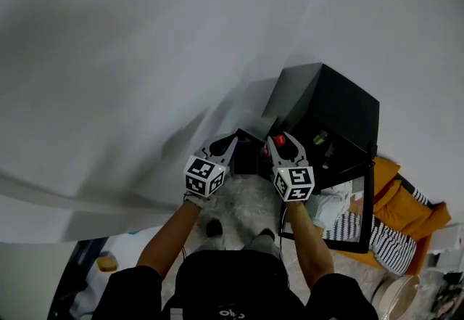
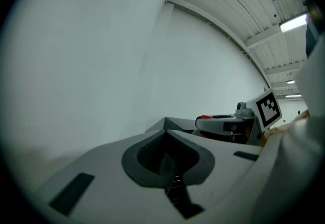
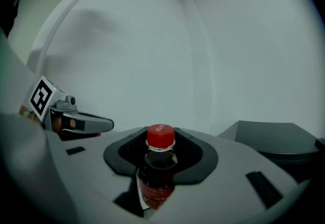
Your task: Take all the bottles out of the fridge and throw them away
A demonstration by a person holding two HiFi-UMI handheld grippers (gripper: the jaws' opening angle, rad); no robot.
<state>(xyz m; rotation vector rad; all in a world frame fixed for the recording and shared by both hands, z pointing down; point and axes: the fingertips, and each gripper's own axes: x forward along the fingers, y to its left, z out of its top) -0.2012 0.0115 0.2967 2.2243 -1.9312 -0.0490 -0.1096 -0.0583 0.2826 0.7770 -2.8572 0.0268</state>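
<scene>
"Holding anything in the right gripper, is it?"

"Yes. Its jaws are clamped on a bottle with a red cap. In the right gripper view the bottle stands upright between the two jaws, dark liquid inside, a red label round its body, the cap poking up above the pads."

"And where is that bottle relative to the fridge?"

"Outside it, just in front of the open side. The fridge is a small black box on the floor against the white wall. Its door is swung wide open toward the person."

"What about the left gripper?"

"Clenched with nothing in it. In its own view the jaws sit pressed together, with no object between them. It hovers beside the right gripper, level with it, the two a little apart."

"Anything left inside the fridge?"

"Something small with a green top shows on a shelf, but I cannot tell what it is."

"And underfoot?"

"A pale shaggy rug lies below both grippers."
</scene>
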